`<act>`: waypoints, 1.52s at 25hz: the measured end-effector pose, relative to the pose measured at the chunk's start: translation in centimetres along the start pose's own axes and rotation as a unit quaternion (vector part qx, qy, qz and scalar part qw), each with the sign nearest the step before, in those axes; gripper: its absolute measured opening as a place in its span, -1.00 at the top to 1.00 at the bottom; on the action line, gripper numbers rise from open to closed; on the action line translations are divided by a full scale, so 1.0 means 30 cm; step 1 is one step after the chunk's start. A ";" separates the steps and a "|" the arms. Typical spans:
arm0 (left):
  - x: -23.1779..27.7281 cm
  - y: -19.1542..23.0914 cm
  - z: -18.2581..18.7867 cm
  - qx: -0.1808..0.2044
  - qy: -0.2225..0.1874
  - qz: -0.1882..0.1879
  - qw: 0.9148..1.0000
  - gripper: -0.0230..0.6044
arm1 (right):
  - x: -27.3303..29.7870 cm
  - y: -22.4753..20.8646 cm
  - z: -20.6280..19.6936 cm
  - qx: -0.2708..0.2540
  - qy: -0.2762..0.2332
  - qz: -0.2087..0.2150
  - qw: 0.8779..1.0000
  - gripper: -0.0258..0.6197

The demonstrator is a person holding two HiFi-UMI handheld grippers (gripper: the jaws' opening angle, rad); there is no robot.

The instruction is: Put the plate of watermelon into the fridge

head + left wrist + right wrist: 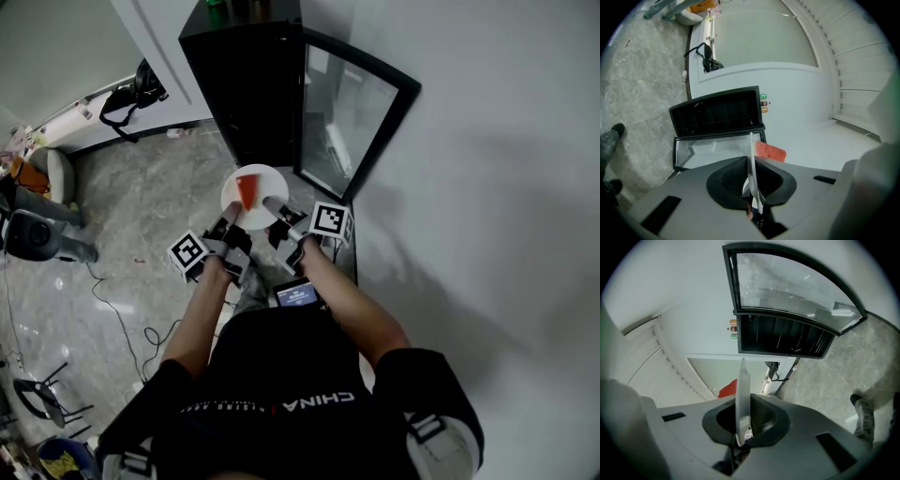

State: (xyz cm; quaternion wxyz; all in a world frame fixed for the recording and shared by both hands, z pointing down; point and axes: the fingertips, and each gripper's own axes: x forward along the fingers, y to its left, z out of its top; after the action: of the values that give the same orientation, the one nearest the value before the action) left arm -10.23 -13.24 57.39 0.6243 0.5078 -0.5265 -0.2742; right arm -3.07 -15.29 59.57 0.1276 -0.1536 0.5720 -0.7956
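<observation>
Head view: white plate (255, 195) held in the air over the floor (141, 206), just in front of the black fridge (248, 75). Not inside yet. The fridge's glass door (352, 112) stands swung open at the right.

Watermelon (246, 190): one red wedge, lying flat on the plate, left of centre. Its long axis runs fridge-to-person, with the broad end toward the fridge and the narrow tip pointing back at the person.

Left tongs (230, 217): clamped on the plate's near-left rim. In the left gripper view the plate (751, 164) shows edge-on as a thin white line pinched between the dark pads. The wedge (769, 151) shows beyond it, and the fridge (717, 112) is straight ahead.

Right tongs (278, 211): clamped on the near-right rim. The right gripper view gives the same reading: the plate edge (742, 399) is nipped between the pads, red wedge (729, 389) behind it, open door (787, 282) and fridge interior (783, 336) ahead.

Both tongs are nearly closed, with only the rim's thickness between them. The plate looks about level.
</observation>
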 end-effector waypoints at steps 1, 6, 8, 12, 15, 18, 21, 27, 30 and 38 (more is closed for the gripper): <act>0.002 0.004 0.000 -0.001 0.002 -0.003 1.000 0.82 | 0.001 -0.007 0.001 -0.005 -0.003 0.000 1.000 0.85; 0.003 0.004 -0.005 -0.006 0.022 -0.017 1.000 0.83 | -0.013 0.004 -0.007 -0.022 -0.024 -0.008 0.999 0.85; 0.013 0.009 -0.011 -0.006 0.030 -0.019 0.999 0.83 | -0.020 0.003 0.000 -0.026 -0.033 -0.010 0.999 0.85; 0.038 0.011 -0.014 -0.005 0.046 -0.029 0.999 0.83 | -0.028 -0.005 0.023 -0.047 -0.049 -0.013 0.998 0.85; 0.050 0.007 -0.015 0.001 0.055 -0.045 0.997 0.83 | -0.032 0.006 0.025 -0.057 -0.063 -0.012 0.996 0.84; 0.061 0.017 -0.017 0.000 0.055 -0.072 0.996 0.83 | -0.034 -0.004 0.039 -0.094 -0.068 -0.014 0.993 0.84; 0.062 0.042 -0.018 -0.008 0.045 -0.111 0.993 0.83 | -0.031 -0.014 0.040 -0.138 -0.065 -0.019 0.988 0.84; 0.003 0.054 -0.039 -0.019 0.057 -0.126 0.990 0.83 | -0.064 -0.019 -0.030 -0.153 -0.084 -0.027 0.984 0.84; 0.027 0.047 -0.032 -0.022 0.059 -0.124 0.990 0.83 | -0.058 0.001 -0.014 -0.145 -0.092 -0.031 0.985 0.84; 0.085 0.076 -0.015 -0.017 0.059 -0.114 0.992 0.83 | -0.029 -0.044 0.057 -0.130 -0.100 -0.004 0.987 0.84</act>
State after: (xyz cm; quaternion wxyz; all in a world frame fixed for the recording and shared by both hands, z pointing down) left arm -9.48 -14.55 60.49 0.6277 0.5689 -0.4226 -0.3220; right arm -1.64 -16.04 61.26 0.1603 -0.2497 0.6541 -0.6958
